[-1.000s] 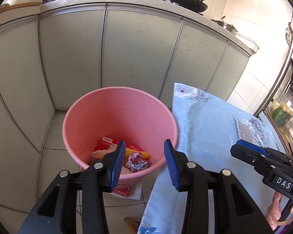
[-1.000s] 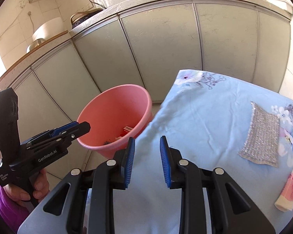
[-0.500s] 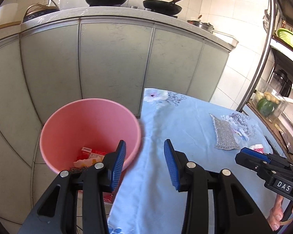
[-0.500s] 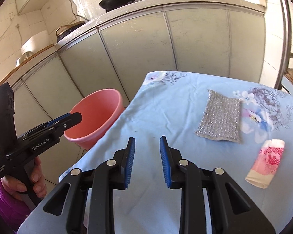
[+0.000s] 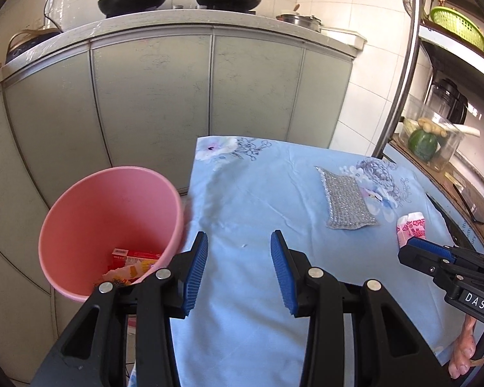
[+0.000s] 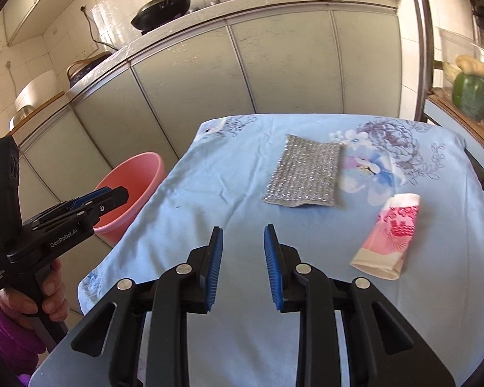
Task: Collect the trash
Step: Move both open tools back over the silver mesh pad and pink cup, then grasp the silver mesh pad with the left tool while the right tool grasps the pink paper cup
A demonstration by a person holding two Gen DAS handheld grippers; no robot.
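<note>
Left gripper (image 5: 239, 271): jaws moderately apart, nothing between the pads, above the near cloth (image 5: 258, 200) by the bin (image 5: 80, 213). Right gripper (image 6: 243, 266): jaws narrower but parted, empty, touching nothing. Wrapper (image 6: 388, 233) lies on the cloth right of it; mesh pad (image 6: 303, 175) lies beyond. Bin holds scraps.

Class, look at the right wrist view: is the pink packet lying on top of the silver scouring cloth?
No: the pink packet lies apart from the silver scouring cloth, on the blue tablecloth.
</note>
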